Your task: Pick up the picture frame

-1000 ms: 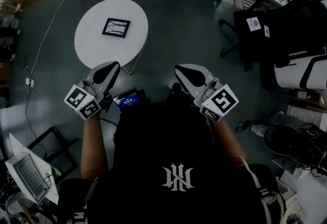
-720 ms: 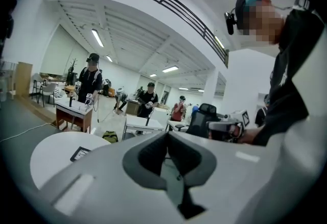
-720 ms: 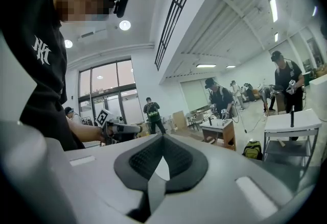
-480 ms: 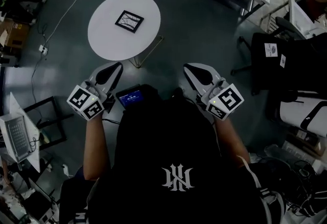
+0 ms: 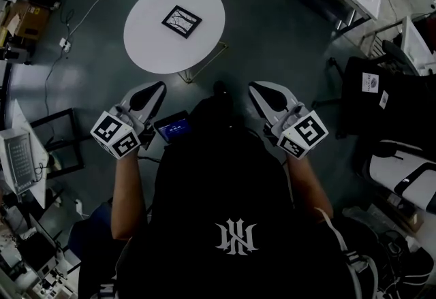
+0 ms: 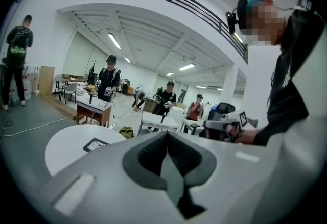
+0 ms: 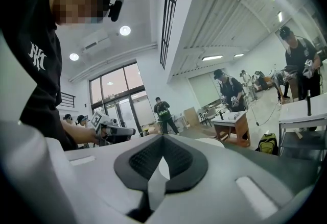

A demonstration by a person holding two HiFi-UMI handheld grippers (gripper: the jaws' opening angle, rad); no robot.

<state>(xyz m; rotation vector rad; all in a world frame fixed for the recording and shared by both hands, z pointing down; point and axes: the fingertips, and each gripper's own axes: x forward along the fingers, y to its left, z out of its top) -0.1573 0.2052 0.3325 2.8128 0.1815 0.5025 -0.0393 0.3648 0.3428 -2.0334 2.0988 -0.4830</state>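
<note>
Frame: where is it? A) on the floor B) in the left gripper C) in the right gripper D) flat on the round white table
D: the frame lies flat on the table, well ahead of the left gripper and right gripper, both shut and empty.

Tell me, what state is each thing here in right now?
Frame: lying flat on the table, untouched.
Table: standing, bearing only the frame.
Left hand-held gripper: shut, empty, short of the table.
Right hand-held gripper: shut, empty, short of the table.
Screen: lit blue, at the person's waist.
</note>
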